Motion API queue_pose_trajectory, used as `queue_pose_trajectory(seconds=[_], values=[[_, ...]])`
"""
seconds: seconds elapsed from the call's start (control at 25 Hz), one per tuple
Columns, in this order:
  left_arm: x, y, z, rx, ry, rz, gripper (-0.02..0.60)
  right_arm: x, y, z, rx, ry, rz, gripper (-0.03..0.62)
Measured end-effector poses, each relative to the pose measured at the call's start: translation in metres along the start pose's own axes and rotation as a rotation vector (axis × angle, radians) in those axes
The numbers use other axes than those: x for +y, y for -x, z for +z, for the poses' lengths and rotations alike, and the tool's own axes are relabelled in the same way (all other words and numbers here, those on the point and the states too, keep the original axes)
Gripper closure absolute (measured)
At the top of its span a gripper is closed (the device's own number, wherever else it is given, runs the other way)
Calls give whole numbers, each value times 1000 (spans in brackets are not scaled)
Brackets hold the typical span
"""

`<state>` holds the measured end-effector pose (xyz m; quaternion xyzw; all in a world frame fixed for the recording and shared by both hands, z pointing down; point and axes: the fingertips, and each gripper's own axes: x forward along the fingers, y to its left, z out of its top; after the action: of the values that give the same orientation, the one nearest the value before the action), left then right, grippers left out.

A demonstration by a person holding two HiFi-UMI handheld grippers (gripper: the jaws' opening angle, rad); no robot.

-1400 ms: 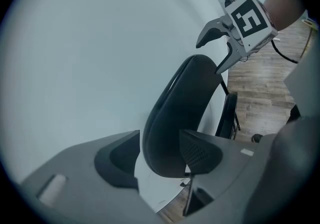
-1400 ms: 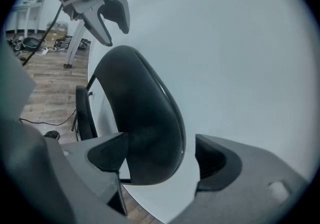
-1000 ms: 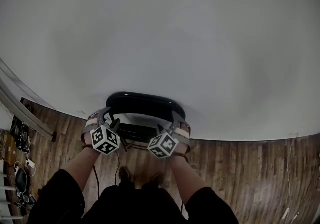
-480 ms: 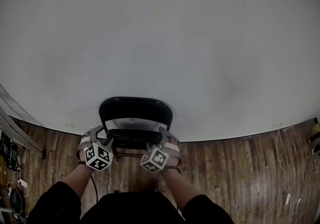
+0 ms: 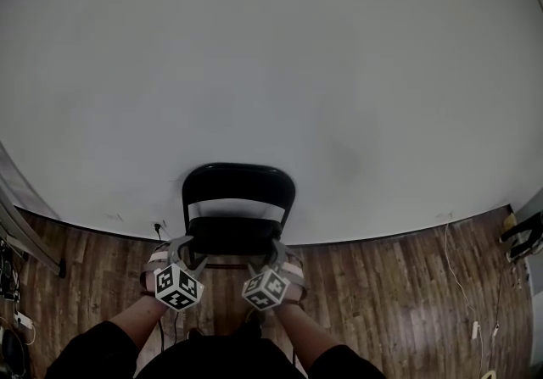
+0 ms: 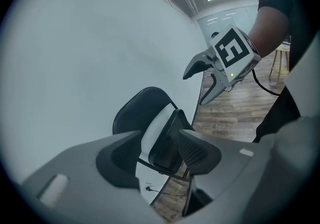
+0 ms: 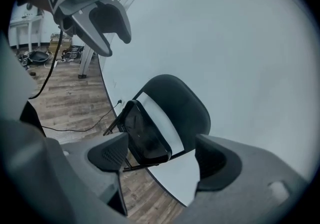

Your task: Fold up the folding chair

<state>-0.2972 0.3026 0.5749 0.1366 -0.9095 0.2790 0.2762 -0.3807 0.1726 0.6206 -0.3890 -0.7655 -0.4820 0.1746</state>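
A black folding chair [image 5: 238,186] stands unfolded against the white wall, its backrest up and its seat [image 5: 232,235] facing me. My left gripper [image 5: 181,248] is by the seat's front left corner and my right gripper [image 5: 276,248] by its front right corner. Both sets of jaws stand wide apart. In the left gripper view the left gripper [image 6: 160,160] frames the chair [image 6: 150,113], which lies beyond the fingertips. The right gripper [image 7: 165,160] likewise frames the chair [image 7: 175,102] in the right gripper view. Neither gripper holds anything.
Wooden floor [image 5: 390,284] meets the white wall [image 5: 271,55] behind the chair. A cable and plug [image 5: 157,226] sit low on the wall at the chair's left. Clutter and a table leg [image 7: 82,62] lie further left, and more items [image 5: 522,237] sit at the far right.
Both grippers have drawn back together from the seat's sides to its front corners. The chair now looks smaller and further off in the head view. The jaws stay apart.
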Motion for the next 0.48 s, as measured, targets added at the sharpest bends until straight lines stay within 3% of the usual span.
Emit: queue_pose_trajectory(seconds=[0.24, 0.48], values=[[-39, 35, 29, -148, 133, -60, 345, 31, 56, 11, -77, -70, 87, 180], [-73, 64, 54, -205, 159, -77, 348, 48, 96, 16, -195, -93, 168, 183]])
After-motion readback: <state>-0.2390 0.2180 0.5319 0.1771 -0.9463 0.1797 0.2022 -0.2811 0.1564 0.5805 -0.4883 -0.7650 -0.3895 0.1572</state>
